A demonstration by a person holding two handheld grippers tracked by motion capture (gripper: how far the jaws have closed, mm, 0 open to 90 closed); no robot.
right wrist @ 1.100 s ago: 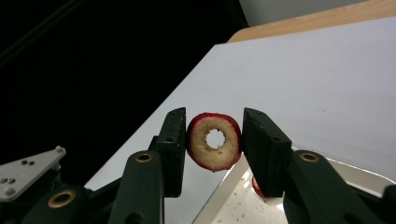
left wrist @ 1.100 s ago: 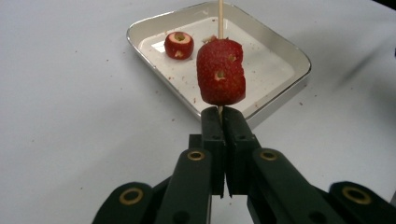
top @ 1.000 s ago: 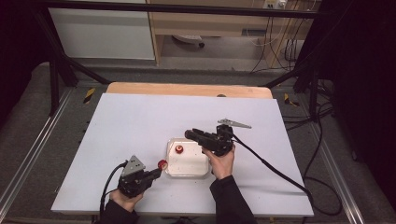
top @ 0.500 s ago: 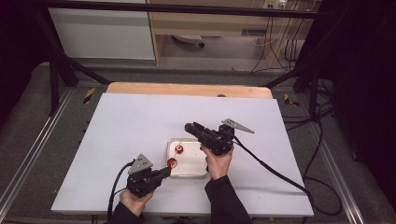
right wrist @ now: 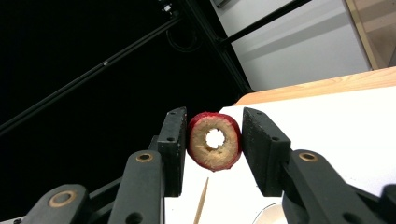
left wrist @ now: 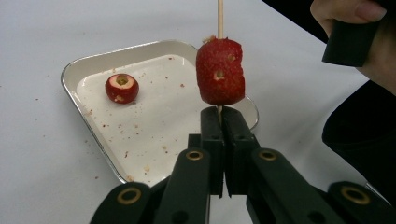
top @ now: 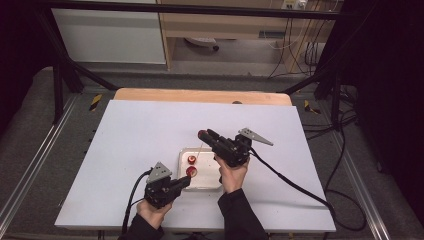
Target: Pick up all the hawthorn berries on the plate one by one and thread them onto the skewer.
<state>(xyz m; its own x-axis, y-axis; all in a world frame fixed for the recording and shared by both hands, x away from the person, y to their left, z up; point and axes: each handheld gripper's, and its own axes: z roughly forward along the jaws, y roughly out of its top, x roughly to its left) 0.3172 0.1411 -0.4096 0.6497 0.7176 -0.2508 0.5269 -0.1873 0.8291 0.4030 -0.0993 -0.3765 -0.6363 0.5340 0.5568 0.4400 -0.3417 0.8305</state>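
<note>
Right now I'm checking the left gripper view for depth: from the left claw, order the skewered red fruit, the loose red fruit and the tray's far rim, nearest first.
1. Skewered red fruit, on the stick just above the left claw.
2. Loose red fruit, in the tray, to the left.
3. Tray's far rim, behind both.

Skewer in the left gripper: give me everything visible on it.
The skewer is a thin, pale wooden stick, standing upright in the left gripper view. Its lower end is clamped in the shut left gripper. One red fruit piece with small holes is threaded on it, just above the jaws. It sits over the near edge of the white tray; its upper end leaves the picture.
</note>
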